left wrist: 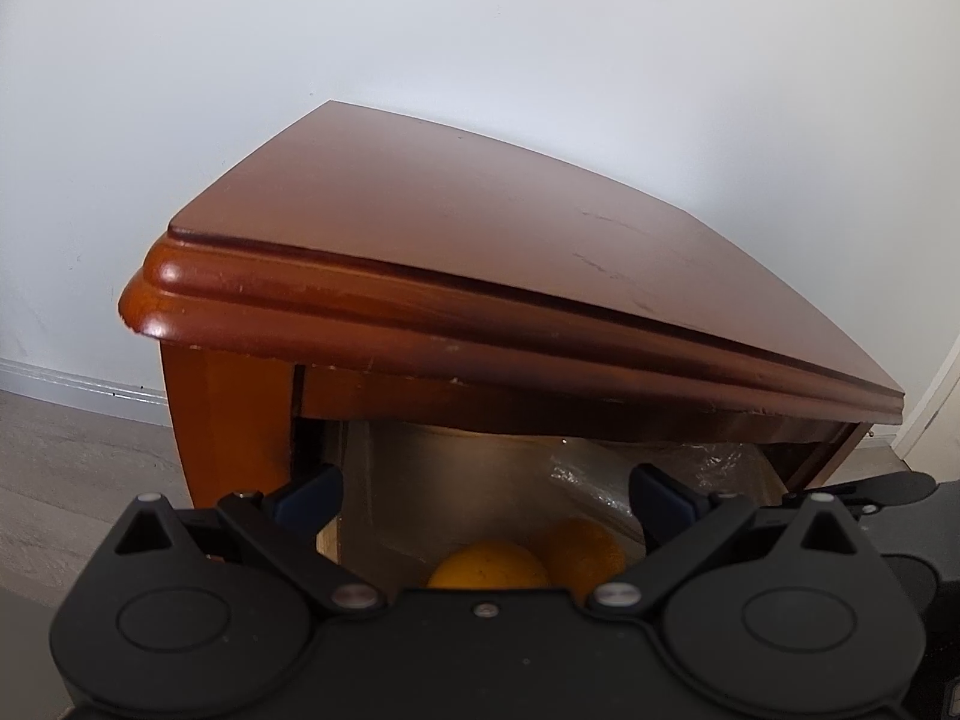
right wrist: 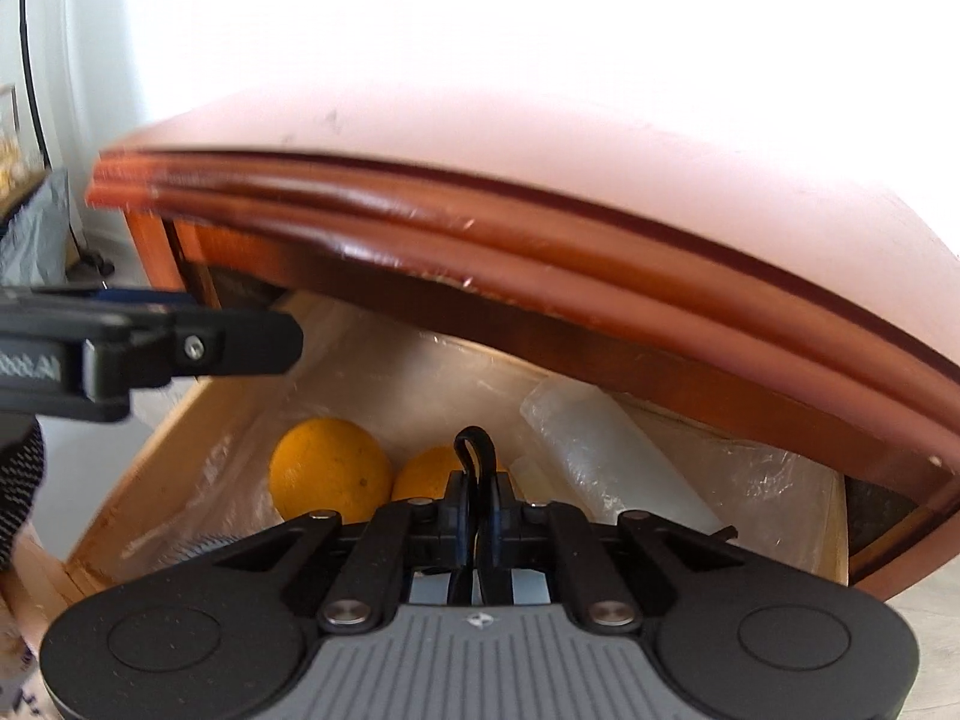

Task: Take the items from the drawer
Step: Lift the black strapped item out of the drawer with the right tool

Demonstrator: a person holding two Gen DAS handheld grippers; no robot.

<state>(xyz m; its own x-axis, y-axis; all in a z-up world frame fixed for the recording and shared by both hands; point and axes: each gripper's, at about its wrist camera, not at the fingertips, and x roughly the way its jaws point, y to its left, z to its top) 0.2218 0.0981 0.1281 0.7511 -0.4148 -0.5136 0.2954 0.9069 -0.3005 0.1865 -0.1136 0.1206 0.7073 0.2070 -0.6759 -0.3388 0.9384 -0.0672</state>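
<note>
In the right wrist view, the left gripper (right wrist: 282, 339) reached in from the left edge of the frame, seen side-on, so I could not judge its fingers there. In its own view the left gripper (left wrist: 485, 495) had its fingers spread wide with nothing between them, hovering at the drawer mouth.

Below it, lower left of centre, the open drawer (right wrist: 174, 438) showed its pale wooden wall. Inside lay two oranges (right wrist: 330, 468), touching each other, on crinkled clear plastic (right wrist: 576, 426).

At centre, my right gripper (right wrist: 478, 498) had its fingers closed on a thin black strap (right wrist: 474, 450), whose loop stood up above the tips. What the strap was attached to I could not see.

The strap was narrow and floppy. I judged it could slip out if I lifted fast, or snag on the plastic and drag that along.

Across the upper right, the overhanging edge of the wooden cabinet top (right wrist: 660, 276) hung low over the drawer. Room upward was tight there. Coming out toward the camera looked like the open path, and a straight lift risked knocking that edge.
</note>
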